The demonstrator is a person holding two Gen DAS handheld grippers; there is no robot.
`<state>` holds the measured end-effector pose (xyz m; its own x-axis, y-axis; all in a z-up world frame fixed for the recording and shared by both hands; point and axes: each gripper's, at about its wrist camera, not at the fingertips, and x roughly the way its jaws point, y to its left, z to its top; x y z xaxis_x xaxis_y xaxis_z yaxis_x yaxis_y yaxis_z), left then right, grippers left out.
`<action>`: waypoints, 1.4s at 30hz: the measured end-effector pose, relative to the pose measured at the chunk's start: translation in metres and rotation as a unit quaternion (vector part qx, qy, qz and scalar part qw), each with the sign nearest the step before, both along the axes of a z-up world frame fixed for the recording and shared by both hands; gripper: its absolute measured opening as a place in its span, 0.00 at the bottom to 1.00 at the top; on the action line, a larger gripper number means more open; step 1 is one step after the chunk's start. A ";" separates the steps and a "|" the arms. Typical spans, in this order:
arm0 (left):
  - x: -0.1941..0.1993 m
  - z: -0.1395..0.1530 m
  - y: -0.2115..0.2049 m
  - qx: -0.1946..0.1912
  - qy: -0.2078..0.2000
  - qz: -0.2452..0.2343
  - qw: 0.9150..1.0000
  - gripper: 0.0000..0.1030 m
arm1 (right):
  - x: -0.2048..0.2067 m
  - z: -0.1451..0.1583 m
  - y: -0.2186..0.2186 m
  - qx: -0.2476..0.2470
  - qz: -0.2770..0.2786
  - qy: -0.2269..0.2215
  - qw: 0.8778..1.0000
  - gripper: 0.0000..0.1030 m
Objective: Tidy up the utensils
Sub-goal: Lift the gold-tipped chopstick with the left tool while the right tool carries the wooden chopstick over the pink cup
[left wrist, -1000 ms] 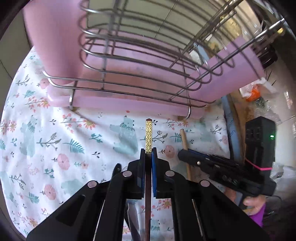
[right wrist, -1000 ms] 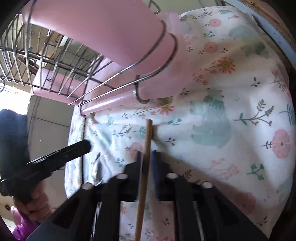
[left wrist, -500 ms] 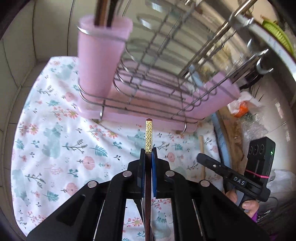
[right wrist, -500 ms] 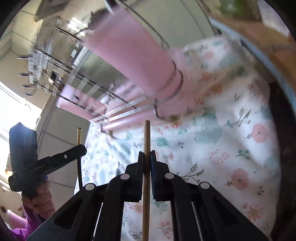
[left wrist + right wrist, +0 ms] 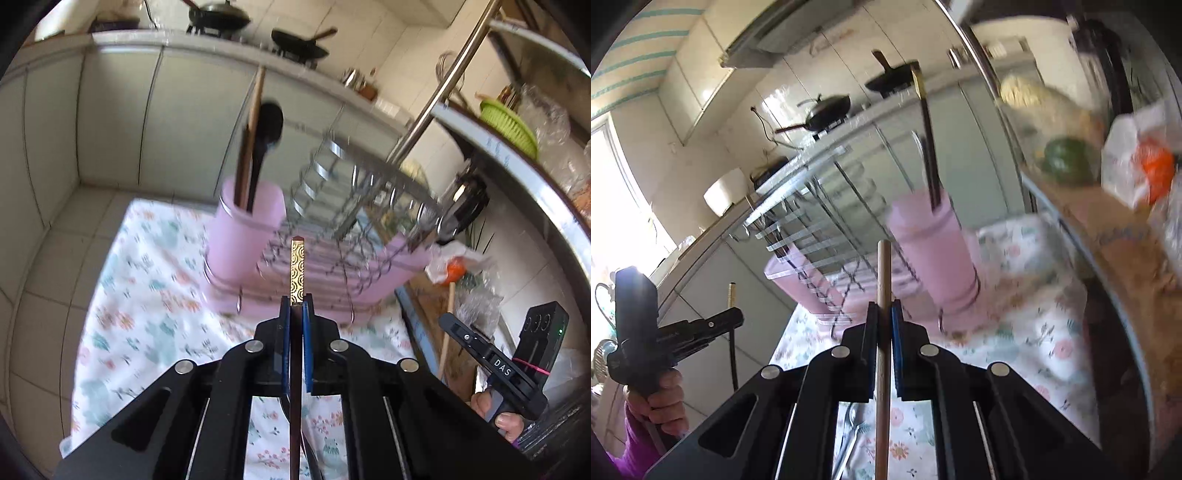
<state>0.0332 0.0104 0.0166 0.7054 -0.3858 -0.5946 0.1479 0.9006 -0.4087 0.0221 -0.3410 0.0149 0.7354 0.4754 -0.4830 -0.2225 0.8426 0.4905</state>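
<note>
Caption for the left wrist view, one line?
Left gripper clamps a gold-patterned chopstick, facing the pink utensil holder.

A dark chopstick (image 5: pixel 297 332) with a gold patterned top is clamped upright between the blue pads of the left gripper (image 5: pixel 296 301), above the floral cloth (image 5: pixel 122 306). A plain wooden chopstick (image 5: pixel 883 314) stands pinched in the right gripper (image 5: pixel 884 308). The pink utensil cup (image 5: pixel 245 225) sits at the end of the wire dish rack (image 5: pixel 354 206), near the cloth's far edge, holding a black spoon (image 5: pixel 267 125) and 2 chopsticks. A metal utensil (image 5: pixel 849 439) lies on the cloth.
</note>
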 end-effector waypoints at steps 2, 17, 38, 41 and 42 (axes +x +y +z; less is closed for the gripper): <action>-0.001 0.010 0.008 0.000 -0.017 0.006 1.000 0.05 | 0.000 0.016 0.002 -0.006 -0.004 -0.024 1.000 0.06; 0.019 0.114 0.022 0.006 -0.186 0.061 0.981 0.05 | 0.020 0.149 -0.003 -0.035 -0.073 -0.251 0.965 0.06; 0.085 0.124 0.023 0.039 -0.320 0.172 0.931 0.05 | 0.091 0.112 0.017 -0.088 -0.171 -0.364 0.911 0.06; 0.091 0.107 0.022 0.047 -0.312 0.171 0.933 0.05 | 0.089 0.101 0.020 -0.097 -0.172 -0.366 0.910 0.06; 0.093 0.102 0.023 0.044 -0.305 0.169 0.936 0.05 | 0.088 0.099 0.021 -0.097 -0.171 -0.363 0.911 0.06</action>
